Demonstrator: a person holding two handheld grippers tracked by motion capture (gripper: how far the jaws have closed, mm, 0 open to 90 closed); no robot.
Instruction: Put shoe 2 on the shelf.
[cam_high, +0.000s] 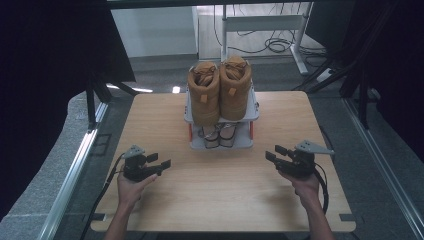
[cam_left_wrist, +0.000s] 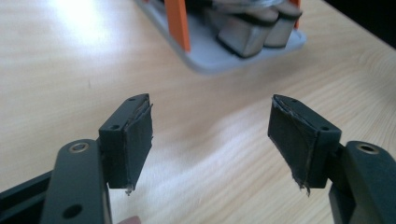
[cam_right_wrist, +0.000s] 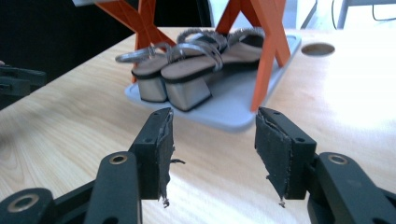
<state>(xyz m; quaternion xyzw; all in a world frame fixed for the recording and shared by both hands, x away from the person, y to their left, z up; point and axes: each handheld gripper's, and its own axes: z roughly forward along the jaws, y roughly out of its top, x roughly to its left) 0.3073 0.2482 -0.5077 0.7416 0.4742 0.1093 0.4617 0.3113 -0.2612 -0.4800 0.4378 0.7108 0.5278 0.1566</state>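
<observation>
Both tongs (cam_high: 160, 161) (cam_high: 273, 153) hover open over the wooden table (cam_high: 225, 195).

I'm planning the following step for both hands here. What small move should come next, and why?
Probably ease the right gripper forward toward the silver strappy block-heel sandals on the grey shoe rack's lower shelf. Its jaws stand open with nothing between them, aimed at the heels, while the tan suede boots sit above and the left gripper is also open and empty.

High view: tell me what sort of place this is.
Probably a lab or recording workspace, not a home: a bare wooden table holds a small two-tier shoe rack with tan boots; loose cables lie by a metal desk frame, with dark curtains at the sides.
</observation>
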